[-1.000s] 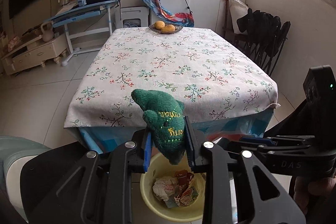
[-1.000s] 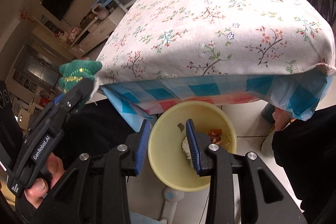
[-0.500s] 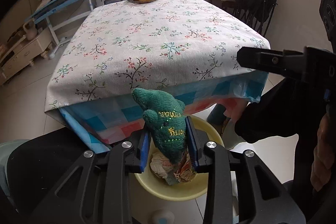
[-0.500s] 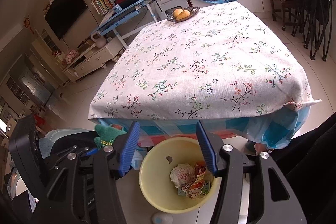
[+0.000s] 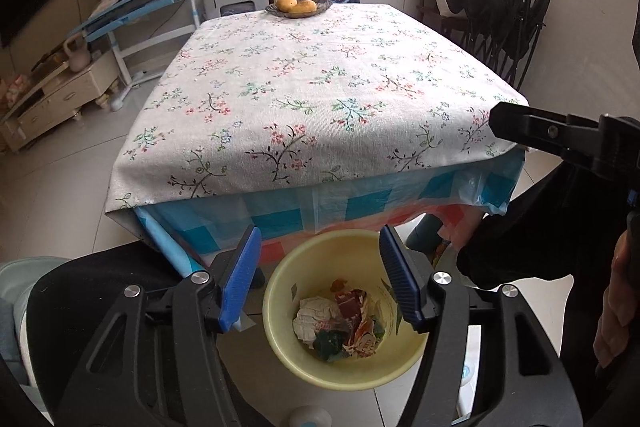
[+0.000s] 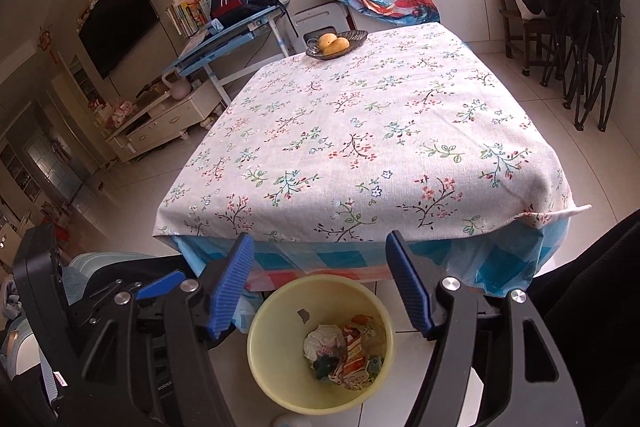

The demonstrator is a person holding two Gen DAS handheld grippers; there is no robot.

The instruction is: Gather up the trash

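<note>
A yellow bin (image 5: 280, 331) (image 6: 260, 359) stands on the floor by the table's near edge. In it lie crumpled paper (image 5: 314, 315) (image 6: 324, 341), printed wrappers and the green knitted toy (image 5: 330, 343) (image 6: 325, 365). My left gripper (image 5: 320, 277) hangs over the bin with its jaws opening, nothing between the blue pads. My right gripper (image 6: 320, 281) also hovers above the bin, its jaws opening and empty. Part of the right gripper shows at the right of the left wrist view, and the left gripper's body at the lower left of the right wrist view.
The table (image 5: 320, 83) (image 6: 360, 147) has a floral cloth, with a dish of yellow fruit (image 5: 298, 7) (image 6: 336, 43) at its far end. Folded black chairs (image 6: 580, 27) stand at the right. A blue desk (image 5: 132, 3) and a low cabinet (image 5: 52, 99) are at the left.
The left jaws have spread and the green toy has dropped from them into the bin. The right jaws have widened too, and the right view has tilted up over the table.
</note>
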